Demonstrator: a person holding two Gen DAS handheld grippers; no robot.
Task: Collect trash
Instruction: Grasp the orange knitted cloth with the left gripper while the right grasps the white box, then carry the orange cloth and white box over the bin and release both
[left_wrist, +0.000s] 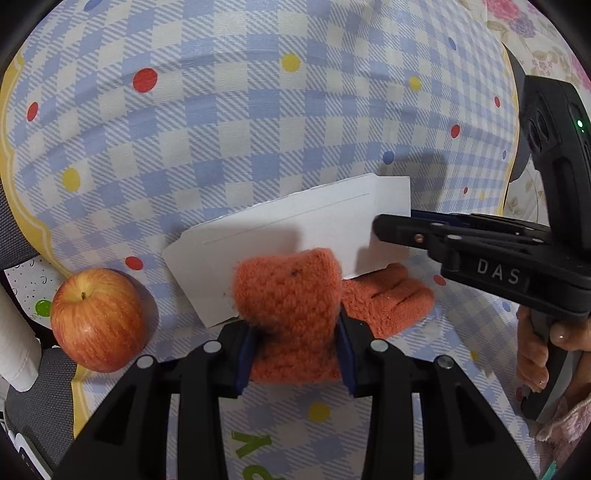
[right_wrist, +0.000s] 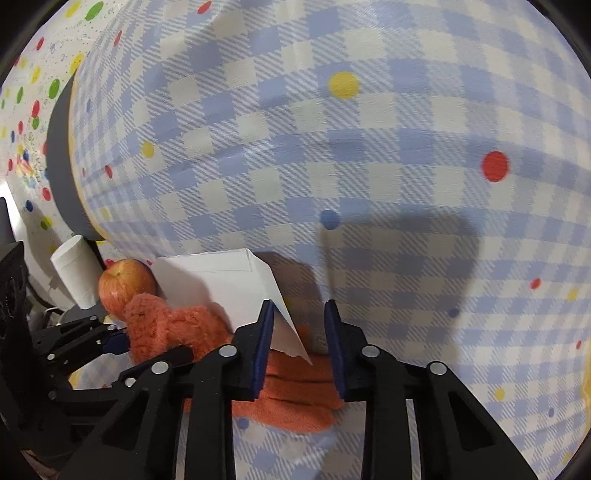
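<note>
My left gripper (left_wrist: 295, 328) is shut on the cuff of an orange knitted glove (left_wrist: 291, 306), whose fingers lie on the cloth to the right. A white folded piece of card (left_wrist: 288, 236) leans over the glove. My right gripper (right_wrist: 299, 332) is open, its jaws on either side of the card's near corner (right_wrist: 284, 325), above the glove (right_wrist: 295, 391). The left pad (right_wrist: 264, 343) touches the card. In the left wrist view the right gripper (left_wrist: 384, 225) reaches the card's right end. In the right wrist view the left gripper (right_wrist: 118, 339) holds the glove at left.
A red apple (left_wrist: 98, 319) sits left of the card, also in the right wrist view (right_wrist: 123, 282). A white paper roll (right_wrist: 75, 271) stands beyond it. A blue checked cloth (left_wrist: 258, 122) with coloured dots covers the table. The table edge runs along the left.
</note>
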